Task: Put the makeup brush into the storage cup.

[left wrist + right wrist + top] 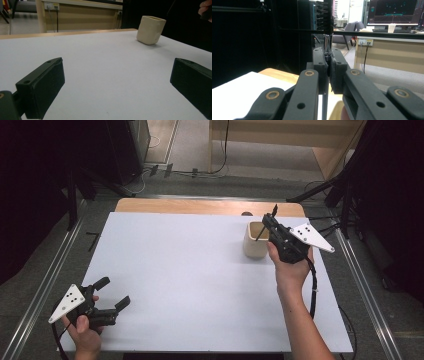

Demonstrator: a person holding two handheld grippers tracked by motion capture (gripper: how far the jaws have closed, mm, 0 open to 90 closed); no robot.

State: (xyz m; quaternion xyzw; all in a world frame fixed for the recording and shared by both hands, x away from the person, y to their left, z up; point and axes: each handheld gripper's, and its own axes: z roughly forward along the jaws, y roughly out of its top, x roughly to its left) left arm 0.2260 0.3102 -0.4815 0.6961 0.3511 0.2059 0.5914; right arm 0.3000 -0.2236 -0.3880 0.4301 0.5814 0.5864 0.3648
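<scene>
A cream square cup (pixel 255 242) stands on the white table (pixel 190 275) at the back right, and it also sits far off in the left gripper view (pixel 150 30). My right gripper (pixel 268 223) hangs just above the cup's right rim, shut on a thin black brush (pixel 274 211). In the right gripper view the brush's black bristles (pixel 327 15) point up past a silver ferrule, held between the jaws of the right gripper (pixel 329 67). The handle slants down into the cup. My left gripper (pixel 116 291) rests at the front left, open and holding nothing (pixel 117 82).
A bare wooden strip (pixel 200 206) runs along the table's far edge, with a small dark object (pixel 246 213) on it behind the cup. Metal rails (pixel 50 280) flank the table. A black angled tool (pixel 93 240) lies outside the left rail. Dark stands rise at both back corners.
</scene>
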